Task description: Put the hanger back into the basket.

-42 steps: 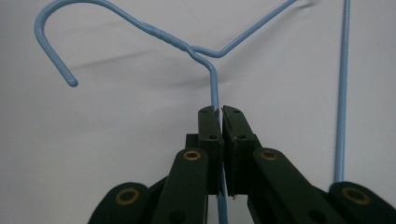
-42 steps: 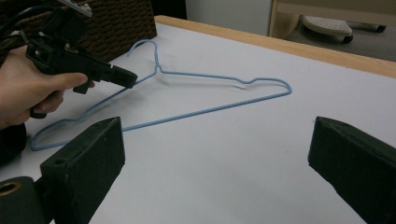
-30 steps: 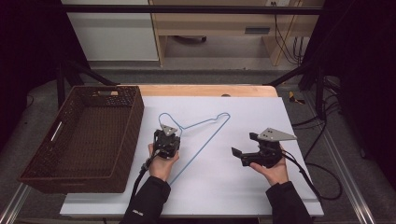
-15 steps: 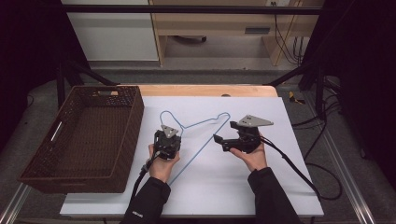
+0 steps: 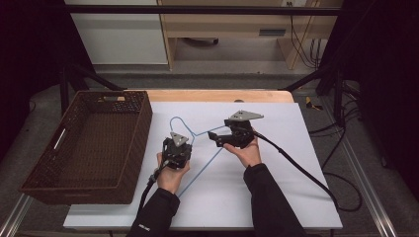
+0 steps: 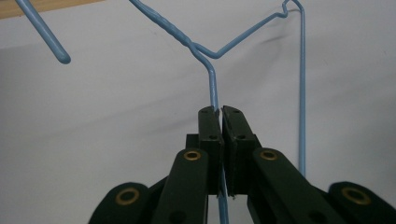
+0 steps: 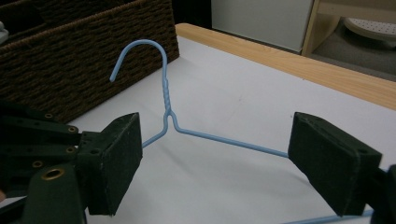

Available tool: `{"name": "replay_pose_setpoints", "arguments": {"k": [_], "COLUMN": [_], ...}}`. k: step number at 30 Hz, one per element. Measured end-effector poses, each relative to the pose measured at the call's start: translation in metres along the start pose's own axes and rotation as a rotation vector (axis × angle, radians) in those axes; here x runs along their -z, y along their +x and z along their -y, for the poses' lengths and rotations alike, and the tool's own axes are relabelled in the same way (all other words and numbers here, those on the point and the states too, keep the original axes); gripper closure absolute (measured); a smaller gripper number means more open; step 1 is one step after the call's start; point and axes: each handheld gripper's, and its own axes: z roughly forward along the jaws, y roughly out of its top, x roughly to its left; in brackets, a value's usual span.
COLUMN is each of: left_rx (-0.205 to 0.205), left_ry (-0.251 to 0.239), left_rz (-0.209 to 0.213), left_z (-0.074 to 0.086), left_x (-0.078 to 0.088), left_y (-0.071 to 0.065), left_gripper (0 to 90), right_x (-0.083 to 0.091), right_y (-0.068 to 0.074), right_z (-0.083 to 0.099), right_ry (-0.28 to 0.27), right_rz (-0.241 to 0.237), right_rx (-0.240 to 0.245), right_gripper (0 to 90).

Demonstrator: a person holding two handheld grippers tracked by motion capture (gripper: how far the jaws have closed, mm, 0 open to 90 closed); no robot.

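A blue wire hanger (image 5: pixel 203 133) lies on the white sheet (image 5: pixel 276 187), hook toward the basket. My left gripper (image 5: pixel 178 143) is shut on the hanger's left shoulder wire just below the neck; in the left gripper view the pads (image 6: pixel 208 122) pinch the hanger (image 6: pixel 212 79). My right gripper (image 5: pixel 215 138) points left at the hanger's right shoulder. In the right gripper view its gripper (image 7: pixel 224 163) stands wide open, its jaws having just been closing a little. The hanger (image 7: pixel 219 138) runs between the pads (image 7: pixel 116 158) without touching them.
A dark woven basket (image 5: pixel 143 116) stands at the left of the sheet, close to the hook; its wall (image 7: pixel 70 60) shows beyond the left jaw. The wooden table edge (image 5: pixel 222 95) runs along the back. A cable (image 5: pixel 306 173) trails from the right gripper.
The right hand has moved left across the sheet to the hanger's right shoulder. The left gripper has kept still with the wire in it.
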Motion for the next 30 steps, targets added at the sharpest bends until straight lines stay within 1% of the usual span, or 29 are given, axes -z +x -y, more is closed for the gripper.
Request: {"name": "replay_pose_setpoints", "arguments": {"k": [3,6,8,9,14,15,21,27,28,30], "left_rx": [-0.006,-0.01,-0.013,-0.014,-0.018,-0.021,-0.024,-0.026,-0.026,-0.029], "left_ry": [-0.002,-0.002,-0.002,-0.005,-0.008,-0.01,-0.015,-0.022,-0.022,-0.021], "left_rz": [0.002,0.003,0.003,0.004,0.004,0.002,0.004,0.006,0.006,0.008], "left_z": [0.0,0.0,0.0,-0.001,-0.001,-0.001,-0.001,-0.001,-0.001,-0.001], "left_x": [0.001,0.002,0.002,0.002,0.003,0.003,0.004,0.004,0.004,0.005], "left_y": [-0.001,-0.001,-0.002,-0.002,-0.003,-0.004,-0.004,-0.006,-0.006,-0.007], "left_gripper": [87.1,87.2,87.1,87.2,87.2,87.2,87.2,87.2,87.2,87.2], "right_x": [-0.007,-0.016,-0.018,-0.022,-0.03,-0.034,-0.047,-0.058,-0.06,-0.062], "right_y": [-0.001,0.0,0.001,0.004,0.009,0.012,0.02,0.024,0.025,0.024], "right_z": [0.001,0.001,0.001,0.0,-0.005,-0.007,-0.01,-0.009,-0.009,-0.008], "right_ry": [0.003,0.019,0.023,0.027,0.026,0.028,0.051,0.065,0.065,0.07], "right_rz": [-0.015,-0.026,-0.031,-0.041,-0.052,-0.064,-0.065,-0.077,-0.078,-0.08], "right_rx": [-0.009,-0.006,0.001,0.005,0.011,0.013,0.028,0.041,0.03,0.035], "right_gripper": [20.9,21.8,22.3,23.9,27.3,30.0,33.5,41.3,42.4,44.7]}}
